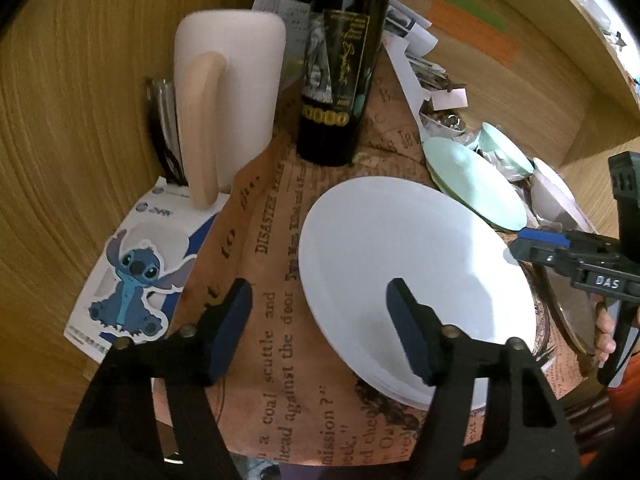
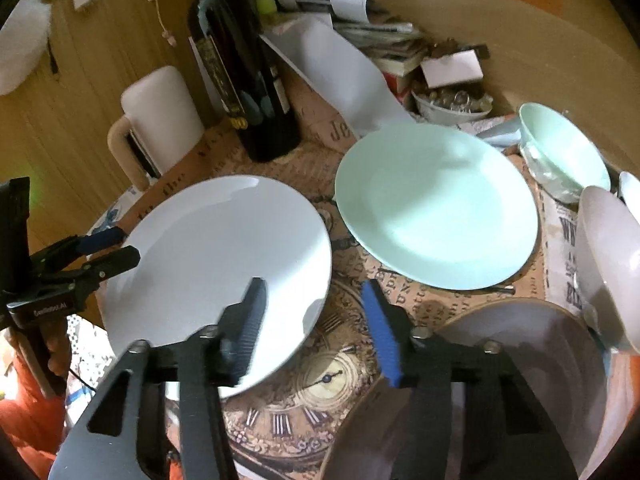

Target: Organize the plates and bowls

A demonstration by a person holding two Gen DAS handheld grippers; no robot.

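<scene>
A white plate (image 1: 416, 268) (image 2: 216, 256) lies on the newspaper-print cloth. A mint green plate (image 2: 436, 208) (image 1: 476, 184) lies behind it to the right. A mint bowl (image 2: 564, 148) (image 1: 506, 148), a white bowl (image 2: 608, 256) (image 1: 554, 192) and a greyish plate (image 2: 520, 368) stand at the right. My left gripper (image 1: 320, 316) (image 2: 108, 248) is open and empty over the white plate's left rim. My right gripper (image 2: 316, 320) (image 1: 528, 244) is open and empty, straddling the white plate's right rim.
A dark wine bottle (image 1: 340, 68) (image 2: 244, 72) and a white mug with a beige handle (image 1: 224, 104) (image 2: 156, 120) stand behind the plates. A Stitch sticker sheet (image 1: 132, 272) lies at the left. Papers and a bowl of trinkets (image 2: 452, 100) crowd the back corner by the wooden walls.
</scene>
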